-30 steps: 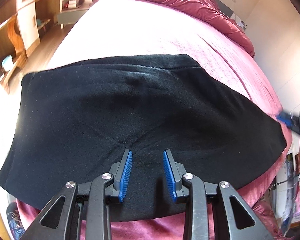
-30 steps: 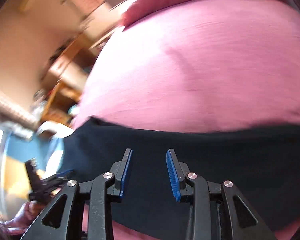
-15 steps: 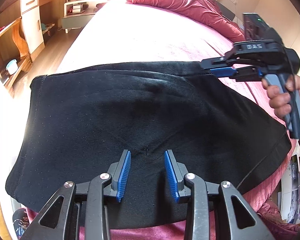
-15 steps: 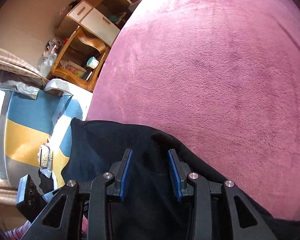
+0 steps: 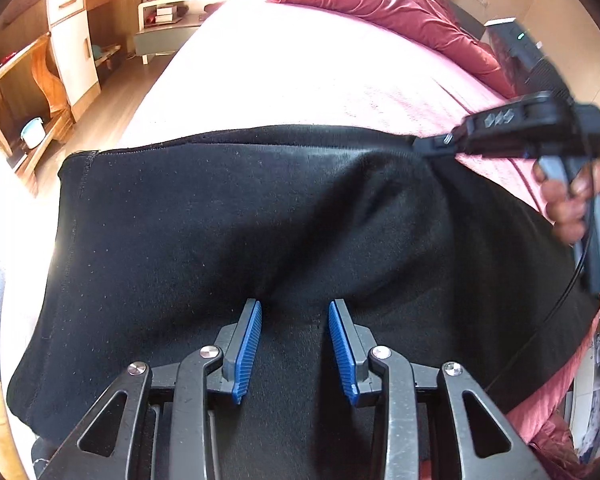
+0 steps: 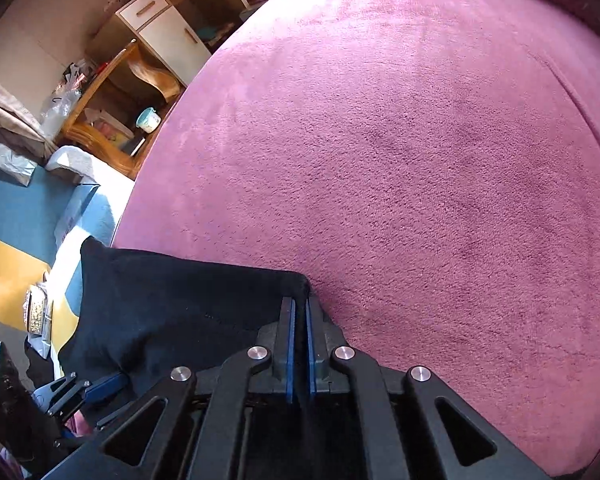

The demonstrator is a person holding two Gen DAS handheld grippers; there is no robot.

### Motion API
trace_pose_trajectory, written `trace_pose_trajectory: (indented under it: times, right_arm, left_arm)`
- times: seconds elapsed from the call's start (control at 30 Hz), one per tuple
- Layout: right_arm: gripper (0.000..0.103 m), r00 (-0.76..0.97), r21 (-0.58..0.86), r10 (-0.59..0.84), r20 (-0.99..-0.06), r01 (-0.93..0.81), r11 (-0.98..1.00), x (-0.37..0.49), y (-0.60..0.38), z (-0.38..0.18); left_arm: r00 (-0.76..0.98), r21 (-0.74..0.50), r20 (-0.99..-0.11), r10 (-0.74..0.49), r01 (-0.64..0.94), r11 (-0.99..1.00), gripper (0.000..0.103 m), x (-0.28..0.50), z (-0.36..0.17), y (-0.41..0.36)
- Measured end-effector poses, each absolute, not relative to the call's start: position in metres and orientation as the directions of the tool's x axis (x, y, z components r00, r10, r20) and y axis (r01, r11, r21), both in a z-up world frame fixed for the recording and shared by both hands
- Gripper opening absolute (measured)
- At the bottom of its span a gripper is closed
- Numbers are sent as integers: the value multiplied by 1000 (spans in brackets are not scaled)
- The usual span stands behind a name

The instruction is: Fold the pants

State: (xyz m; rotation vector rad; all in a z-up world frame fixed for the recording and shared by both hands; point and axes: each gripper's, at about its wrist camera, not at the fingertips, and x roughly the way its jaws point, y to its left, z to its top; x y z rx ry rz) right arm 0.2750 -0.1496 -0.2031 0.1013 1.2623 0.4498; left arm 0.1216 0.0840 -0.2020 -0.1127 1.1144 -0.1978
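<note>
The black pants [image 5: 228, 232] lie spread across the near part of a bed [image 5: 308, 76] covered in a pink plush blanket, their stitched band end toward the left edge of the bed and the rest running off to the right. The left tongs [image 5: 295, 344] hover low over the near side of the fabric with their blue-padded fingers [image 5: 249, 344] wide apart and nothing between them. The right tongs [image 6: 299, 344] are pressed nearly together on the far edge of the pants, pinching a corner of cloth that rises into a small peak at the tips; in the left wrist view the same tongs [image 5: 424, 145] reach in from the right, with the person's hand [image 5: 568, 204] wrapped round the grey handle, and the cloth below them is drawn up into a ridge with creases fanning toward the near side.

Beyond the pants the blanket stretches bare toward a crumpled red duvet [image 5: 384, 4] at the head of the bed. Off the left side of the bed stand a white-fronted cabinet [image 5: 74, 52], a wooden shelf unit [image 5: 24, 92] holding a pale blue cup [image 5: 33, 133], and a low white-and-grey stand [image 5: 168, 28] near the far wall. A blue and yellow floor mat [image 6: 16, 240] shows below the bed's left edge in the right wrist view. A black cable [image 5: 556, 316] trails from the right handle across the near right part of the pants.
</note>
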Motion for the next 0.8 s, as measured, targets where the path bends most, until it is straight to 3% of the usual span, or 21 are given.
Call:
trace_pose_trajectory:
  times: [0.17,0.23,0.3,0.4,0.6,0.8]
  right_arm:
    - [6,269,236,324,-907,-312,920,271,-136,-193]
    - [10,302,209,306,-903,-314,926,264,-136,-183]
    - [19,358,184,292,-887,-306,934,253,-138,-170]
    - [30,423,153,275,-863,-299,942,231,-136,-150]
    - [40,445,132,268,-854,-312,941,171,-124,-139]
    - [41,410,147,260,-874,-287,947,121,-118,-163]
  left_arm:
    - [432,-183,-880,-197,75,980,38,128,-192,86]
    - [449,-145,-880,-155,58,988,58,123,-183,86]
    - [473,-132,-870,-139,48,990,65,112,-173,82]
    - [502,-104,-858,-104,29,994,65,98,-158,90]
    - [512,-101,-857,-59,-53,993,65,74,-144,120]
    - [466,-210,-883,-51,-295,932,65,51,-145,209]
